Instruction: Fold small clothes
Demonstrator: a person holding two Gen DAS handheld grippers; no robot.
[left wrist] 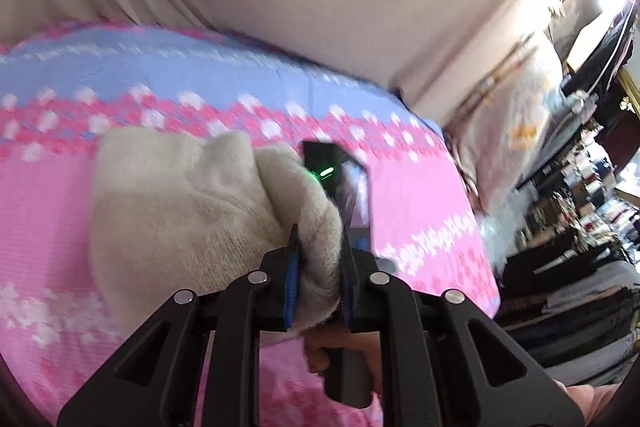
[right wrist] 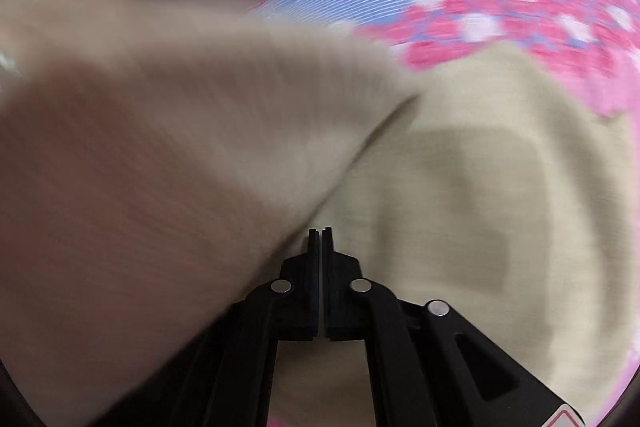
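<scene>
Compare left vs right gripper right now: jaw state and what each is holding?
The left gripper has its jaws spread around a thick bunch of the cream garment; the right gripper has its jaws pressed nearly together, and whether they pinch any cloth cannot be told. Blue pads show on the left gripper's fingers; none show on the right. Both point at the cream garment over the pink and blue sheet.
</scene>
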